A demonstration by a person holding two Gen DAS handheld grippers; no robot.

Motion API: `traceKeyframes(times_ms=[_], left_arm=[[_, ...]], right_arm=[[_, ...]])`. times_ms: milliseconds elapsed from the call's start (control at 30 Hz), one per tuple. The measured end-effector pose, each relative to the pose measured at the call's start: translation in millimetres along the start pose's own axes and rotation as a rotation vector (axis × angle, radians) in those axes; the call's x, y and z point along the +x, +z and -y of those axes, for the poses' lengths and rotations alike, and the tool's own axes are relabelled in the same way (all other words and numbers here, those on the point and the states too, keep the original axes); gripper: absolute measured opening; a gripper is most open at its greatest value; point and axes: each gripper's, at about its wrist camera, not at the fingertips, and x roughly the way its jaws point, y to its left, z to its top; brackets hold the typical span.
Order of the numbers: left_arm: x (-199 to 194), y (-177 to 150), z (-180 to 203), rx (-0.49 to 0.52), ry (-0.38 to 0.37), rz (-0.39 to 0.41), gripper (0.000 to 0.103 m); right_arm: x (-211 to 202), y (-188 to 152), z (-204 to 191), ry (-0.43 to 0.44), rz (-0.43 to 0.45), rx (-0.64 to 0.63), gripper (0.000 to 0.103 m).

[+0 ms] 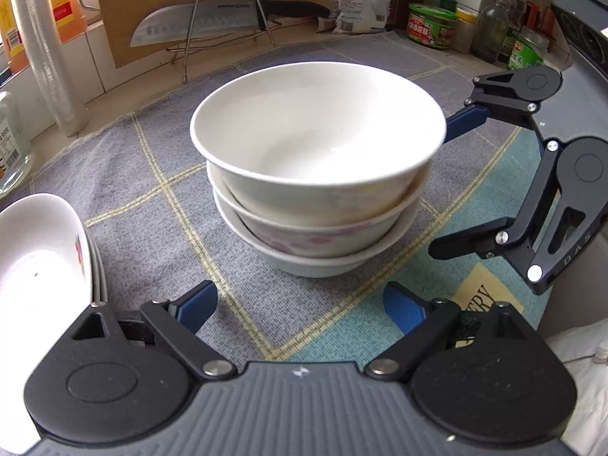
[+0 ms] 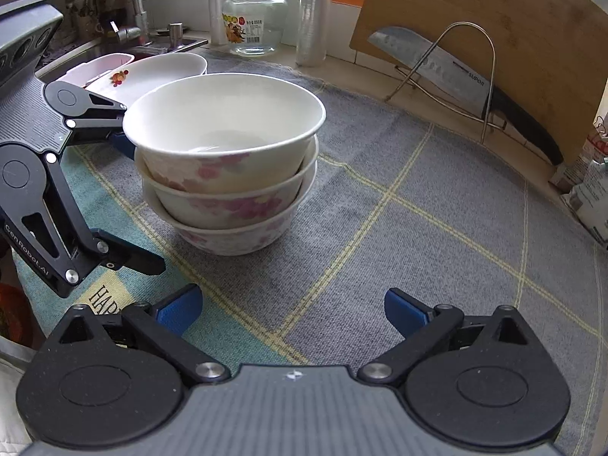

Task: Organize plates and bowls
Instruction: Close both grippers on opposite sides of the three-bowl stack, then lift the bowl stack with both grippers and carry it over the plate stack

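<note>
Left gripper (image 1: 300, 306) (jaws wide) level before stacked bowls (image 1: 317, 174).

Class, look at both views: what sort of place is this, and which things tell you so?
Most likely a home kitchen counter. A sink tap stands at the back, a knife rests in a rack against a cutting board, and stacked bowls sit on a cloth.

Glossy glazed ceramic bowls (image 1: 315, 174) on matt woven cloth mat (image 1: 144, 174); wooden cutting board (image 2: 513, 38), shiny metal knife blade (image 1: 197, 24).
</note>
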Motion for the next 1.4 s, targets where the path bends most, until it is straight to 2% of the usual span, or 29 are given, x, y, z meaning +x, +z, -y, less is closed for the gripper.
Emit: traceKeyframes(times_ms=[133,433,567,800,933,1200,1400], left_arm=[[11,3,0,0.022,0.009,-0.006,0.102],[15,7,0,-0.008,0.029,-0.009,0.103],[14,8,2,-0.027,0.043,-0.013,0.103],[14,10,4,-0.022,0.043,-0.018,0.103],[13,6,3,0.002,0.027,0.016,0.103],[14,5,-3,0.058,-0.015,0.050,0.103],[17,12,-6,0.104,-0.045,0.014,0.103]], right_arm=[[8,2,-2,0.014,-0.012,-0.038,0.103],[34,11,15,0.163,0.004,-0.159,0.103],[35,9,17,0.197,0.035,-0.200,0.103],[35,3,19,0.209,0.084,-0.211,0.103],[34,1,19,0.206,0.097,-0.205,0.103],[36,12,17,0.226,0.047,-0.248,0.103],[42,24,14,0.259,0.016,-0.305,0.103]])
